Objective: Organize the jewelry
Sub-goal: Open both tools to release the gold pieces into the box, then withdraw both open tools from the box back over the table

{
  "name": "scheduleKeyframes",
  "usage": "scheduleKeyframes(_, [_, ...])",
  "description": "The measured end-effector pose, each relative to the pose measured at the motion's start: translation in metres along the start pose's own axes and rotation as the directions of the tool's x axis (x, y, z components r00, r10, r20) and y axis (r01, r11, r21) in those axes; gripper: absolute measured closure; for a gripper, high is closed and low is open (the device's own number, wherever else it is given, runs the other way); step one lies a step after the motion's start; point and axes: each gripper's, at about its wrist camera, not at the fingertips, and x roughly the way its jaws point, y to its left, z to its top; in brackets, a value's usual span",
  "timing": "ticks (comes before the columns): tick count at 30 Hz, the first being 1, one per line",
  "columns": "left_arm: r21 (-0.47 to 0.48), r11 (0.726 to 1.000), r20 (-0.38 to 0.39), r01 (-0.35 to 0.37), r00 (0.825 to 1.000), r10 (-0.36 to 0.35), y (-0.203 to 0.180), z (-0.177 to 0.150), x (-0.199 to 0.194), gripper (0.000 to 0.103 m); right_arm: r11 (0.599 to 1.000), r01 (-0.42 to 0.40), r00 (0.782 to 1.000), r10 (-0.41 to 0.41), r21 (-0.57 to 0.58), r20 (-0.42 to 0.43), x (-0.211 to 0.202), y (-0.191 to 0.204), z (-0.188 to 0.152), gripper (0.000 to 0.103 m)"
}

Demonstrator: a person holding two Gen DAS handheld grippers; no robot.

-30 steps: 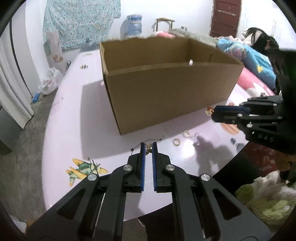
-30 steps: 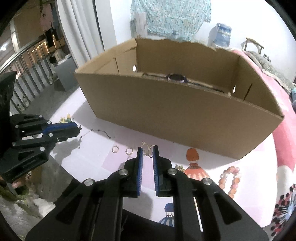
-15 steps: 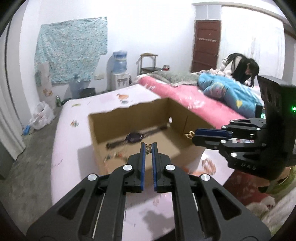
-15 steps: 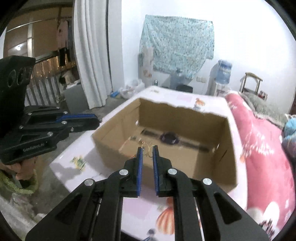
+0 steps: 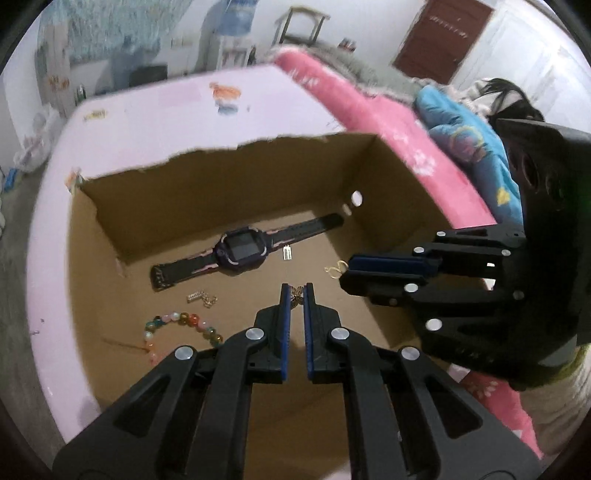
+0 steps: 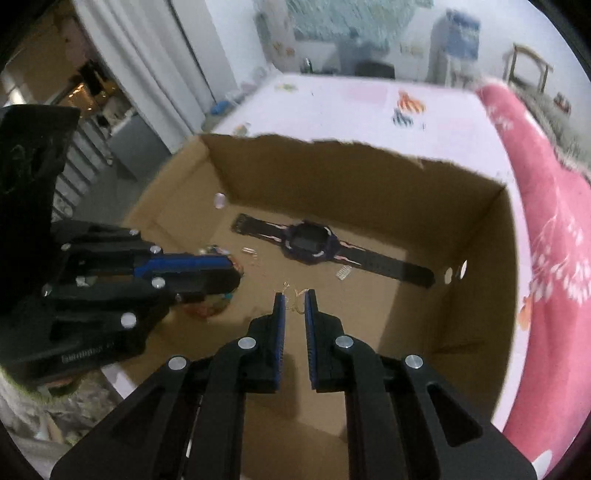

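Observation:
An open cardboard box [image 5: 221, 158] stands on the pale pink table [image 5: 155, 110]. On its floor lie a dark purple watch [image 5: 242, 252], a coloured bead bracelet [image 5: 177, 323], a short silver chain piece [image 5: 201, 297] and a small white clasp [image 5: 287, 253]. My left gripper [image 5: 296, 291] hangs over the box floor, shut on a small gold ornament [image 5: 296, 294]. To its right my right gripper [image 5: 345, 274] is shut on a thin gold wire earring [image 5: 335, 268]. In the right wrist view the right gripper [image 6: 294, 295] pinches that earring [image 6: 294, 301], with the left gripper [image 6: 236, 275] and the watch [image 6: 308, 245] beyond.
A pink bedspread [image 5: 388, 122] runs along the table's right side, where a person in blue [image 5: 469, 136] lies. The box walls [image 6: 480, 295] rise around both grippers. A water dispenser [image 6: 458, 33] and a chair [image 6: 528, 66] stand at the back wall.
Both grippers rose from the tabletop in front of the box, passed over its near wall and now tilt down above its inside. Each still grips its gold piece.

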Motion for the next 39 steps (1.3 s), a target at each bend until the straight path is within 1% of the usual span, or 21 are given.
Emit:
scheduleKeyframes(1, [-0.025, 1.0, -0.028, 0.015, 0.999, -0.016, 0.004, 0.004, 0.007, 0.097, 1.0, 0.001, 1.0, -0.001, 0.007, -0.019, 0.005, -0.002, 0.002, 0.092])
scheduleKeyframes(3, [-0.054, 0.999, -0.056, 0.005, 0.998, -0.008, 0.01, 0.005, 0.013, 0.097, 0.999, 0.006, 0.999, -0.004, 0.033, -0.043, 0.013, -0.007, 0.004, 0.092])
scheduleKeyframes(7, [-0.102, 0.995, -0.081, 0.008, 0.997, -0.016, 0.018, 0.007, 0.023, 0.097, 0.996, -0.016, 0.997, 0.023, 0.084, -0.074, 0.02, -0.017, 0.008, 0.092])
scheduleKeyframes(10, [-0.117, 0.993, -0.083, 0.007, 0.996, -0.017, 0.022, 0.007, 0.025, 0.096, 0.993, -0.029, 0.996, 0.038, 0.117, -0.078, 0.023, -0.025, 0.009, 0.091])
scheduleKeyframes(13, [-0.127, 0.992, -0.085, 0.009, 0.996, -0.02, 0.026, 0.006, 0.026, 0.093, 0.991, -0.035, 0.996, 0.044, 0.131, -0.073, 0.02, -0.029, 0.006, 0.091])
scheduleKeyframes(19, [-0.131, 0.991, -0.079, -0.007, 0.997, -0.004, 0.027, 0.008, 0.027, 0.093, 0.991, -0.013, 0.999, 0.02, 0.132, -0.051, 0.011, -0.031, 0.004, 0.09])
scheduleKeyframes(21, [-0.127, 0.992, -0.075, -0.013, 0.997, 0.004, 0.026, 0.007, 0.025, 0.093, 0.992, 0.004, 0.999, 0.001, 0.123, -0.04, 0.007, -0.029, 0.004, 0.085])
scheduleKeyframes(22, [-0.124, 0.992, -0.073, -0.017, 0.997, 0.008, 0.026, 0.008, 0.024, 0.093, 0.993, 0.013, 0.999, -0.009, 0.118, -0.033, 0.005, -0.029, 0.004, 0.079])
scheduleKeyframes(23, [-0.121, 0.992, -0.071, -0.021, 0.997, 0.012, 0.025, 0.008, 0.024, 0.093, 0.993, 0.019, 1.0, -0.016, 0.114, -0.026, 0.003, -0.029, 0.004, 0.077])
scheduleKeyframes(25, [-0.115, 0.993, -0.058, -0.03, 0.998, 0.024, 0.022, 0.007, 0.02, 0.091, 0.994, 0.035, 0.999, -0.035, 0.104, -0.008, -0.004, -0.027, 0.002, 0.076])
scheduleKeyframes(28, [-0.101, 0.994, -0.015, -0.036, 0.999, 0.035, 0.018, 0.006, 0.007, 0.086, 0.994, 0.036, 0.999, -0.039, 0.1, 0.037, -0.02, -0.025, -0.001, 0.075])
scheduleKeyframes(30, [-0.076, 0.996, 0.034, -0.041, 0.998, 0.044, 0.012, 0.002, -0.01, 0.078, 0.994, 0.026, 0.996, -0.035, 0.105, 0.077, -0.035, -0.022, -0.005, 0.069])
scheduleKeyframes(31, [-0.066, 0.997, 0.051, -0.041, 0.998, 0.045, 0.011, 0.001, -0.016, 0.072, 0.994, 0.019, 0.994, -0.03, 0.105, 0.106, -0.045, -0.021, -0.009, 0.062])
scheduleKeyframes(32, [-0.052, 0.998, 0.074, -0.038, 0.996, 0.042, 0.008, -0.003, -0.026, 0.064, 0.994, 0.014, 0.99, -0.028, 0.104, 0.135, -0.056, -0.019, -0.012, 0.058])
scheduleKeyframes(33, [-0.037, 0.999, 0.102, -0.039, 0.994, 0.042, 0.006, -0.011, -0.04, 0.06, 0.995, 0.013, 0.987, -0.029, 0.102, 0.156, -0.064, -0.017, -0.016, 0.056])
scheduleKeyframes(35, [-0.028, 0.999, 0.136, -0.045, 0.99, 0.048, 0.005, -0.023, -0.058, 0.047, 0.996, 0.006, 0.978, -0.023, 0.087, 0.206, -0.085, -0.011, -0.026, 0.043])
scheduleKeyframes(36, [-0.018, 0.999, 0.162, -0.038, 0.986, 0.04, 0.004, -0.034, -0.075, 0.044, 0.997, -0.004, 0.971, -0.015, 0.077, 0.237, -0.097, -0.008, -0.033, 0.039])
scheduleKeyframes(38, [0.002, 0.999, 0.199, -0.043, 0.979, 0.042, 0.002, -0.049, -0.095, 0.031, 0.998, -0.019, 0.956, -0.001, 0.063, 0.292, -0.12, -0.001, -0.05, 0.027])
scheduleKeyframes(39, [0.018, 0.998, 0.23, -0.054, 0.972, 0.048, 0.0, -0.061, -0.11, 0.028, 0.998, -0.024, 0.951, 0.005, 0.06, 0.309, -0.127, 0.0, -0.057, 0.025])
